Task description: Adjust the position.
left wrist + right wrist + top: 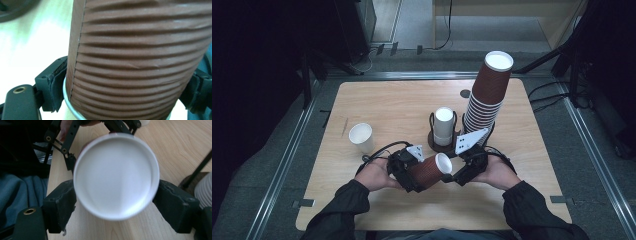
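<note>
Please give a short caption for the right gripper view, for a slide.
Right gripper jaws flank the white end of a brown cup above the table.

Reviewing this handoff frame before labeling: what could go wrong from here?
1. Both grippers clamp one brown cup: left gripper on its ribbed wall, right gripper at the white rim. Opposing pulls could crush it.
2. The tall cup stack leans just behind the right hand; a lift could topple it.

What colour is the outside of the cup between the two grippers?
Brown, with ribbed ridges, on the cup; the left gripper view shows it best.
</note>
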A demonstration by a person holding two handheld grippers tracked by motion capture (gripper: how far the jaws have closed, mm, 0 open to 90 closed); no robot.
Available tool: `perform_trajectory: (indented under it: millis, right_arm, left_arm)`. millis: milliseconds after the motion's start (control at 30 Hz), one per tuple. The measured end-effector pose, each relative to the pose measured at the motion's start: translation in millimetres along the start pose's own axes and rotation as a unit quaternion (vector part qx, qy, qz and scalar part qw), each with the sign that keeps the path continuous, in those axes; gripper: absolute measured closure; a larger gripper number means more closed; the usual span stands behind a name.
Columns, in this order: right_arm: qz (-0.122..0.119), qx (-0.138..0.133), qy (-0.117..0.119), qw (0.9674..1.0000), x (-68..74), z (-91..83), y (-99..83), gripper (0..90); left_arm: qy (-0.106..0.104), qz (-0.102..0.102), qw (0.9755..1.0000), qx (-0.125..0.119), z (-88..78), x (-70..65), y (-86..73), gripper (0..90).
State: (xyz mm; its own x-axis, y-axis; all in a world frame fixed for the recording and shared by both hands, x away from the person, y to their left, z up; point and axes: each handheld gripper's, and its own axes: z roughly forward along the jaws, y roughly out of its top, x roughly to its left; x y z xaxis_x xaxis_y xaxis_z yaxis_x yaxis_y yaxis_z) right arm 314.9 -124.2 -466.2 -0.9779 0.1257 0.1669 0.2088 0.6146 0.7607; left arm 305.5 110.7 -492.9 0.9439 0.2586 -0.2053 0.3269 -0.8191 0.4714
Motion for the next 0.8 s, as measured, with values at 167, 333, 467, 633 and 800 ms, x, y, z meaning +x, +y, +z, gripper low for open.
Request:
perform_trajectory:
  millis: [167,333,467,633,800]
  right_arm:
    - [-0.016,0.013,0.009,0.9997,3.7,9.6,5.3,17.1]
    - [-0.027,0.021,0.020,0.9992,5.8,11.1,6.0,23.8]
    - [-0.026,0.019,0.021,0.9993,5.8,9.7,7.4,24.0]
    - [-0.021,0.007,0.021,0.9995,4.6,4.1,8.2,23.9]
    - [-0.019,-0.002,0.007,0.9998,2.3,-4.0,6.2,23.9]
  left_arm:
    - [-0.005,0.014,0.9998,0.013,5.0,-3.7,2.4,10.7]
    - [-0.003,0.016,0.9997,0.019,6.3,-5.2,2.3,9.7]
    - [-0.005,0.013,0.9999,0.010,3.5,-5.5,1.4,7.6]
    - [0.009,-0.002,0.9997,-0.024,-2.8,-3.8,0.2,1.5]
    - [0.020,-0.007,0.9986,-0.048,-10.4,-2.4,-2.2,0.6]
